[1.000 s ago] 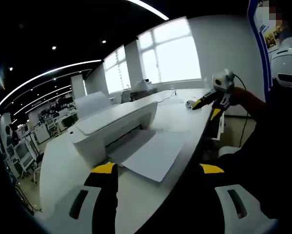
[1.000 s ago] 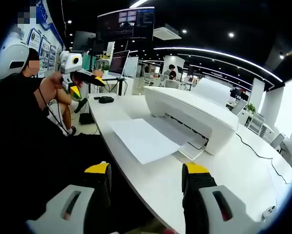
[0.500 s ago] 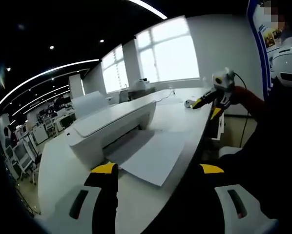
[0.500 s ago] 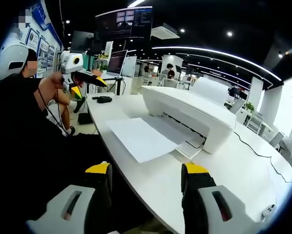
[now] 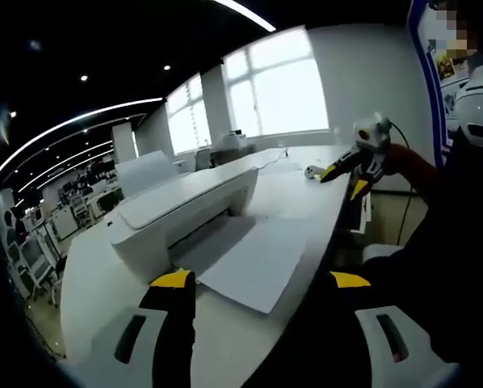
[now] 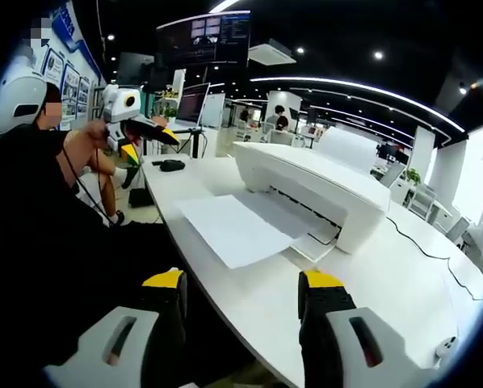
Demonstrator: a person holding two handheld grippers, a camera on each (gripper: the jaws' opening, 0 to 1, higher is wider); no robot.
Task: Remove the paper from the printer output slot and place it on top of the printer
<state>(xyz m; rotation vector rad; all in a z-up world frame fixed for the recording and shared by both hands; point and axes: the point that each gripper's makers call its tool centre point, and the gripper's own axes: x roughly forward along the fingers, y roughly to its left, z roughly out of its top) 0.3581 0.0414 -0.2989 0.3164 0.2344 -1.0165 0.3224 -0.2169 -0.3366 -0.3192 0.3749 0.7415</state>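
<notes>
A white printer [image 5: 177, 206] stands on a long white table [image 5: 96, 283]. A white sheet of paper [image 5: 249, 259] comes out of its output slot and lies flat toward the table's edge. My left gripper [image 5: 262, 283] is open and empty, short of the sheet's near edge. In the right gripper view the printer [image 6: 314, 182] and the paper [image 6: 229, 230] lie ahead of my right gripper [image 6: 243, 281], which is also open and empty. Each gripper shows in the other's view, held up in a hand off the table's edge: the right gripper [image 5: 348, 171], the left gripper [image 6: 140, 129].
A dark mouse [image 6: 174, 165] lies on the table past the paper. A thin cable [image 6: 423, 246] runs across the table behind the printer. Monitors [image 6: 195, 101] stand at the table's far end. The person's dark clothing [image 6: 39, 242] is close along the table's edge.
Both views have shifted a little, so the hands have drifted slightly. The paper and printer have not moved. Both grippers stay open.
</notes>
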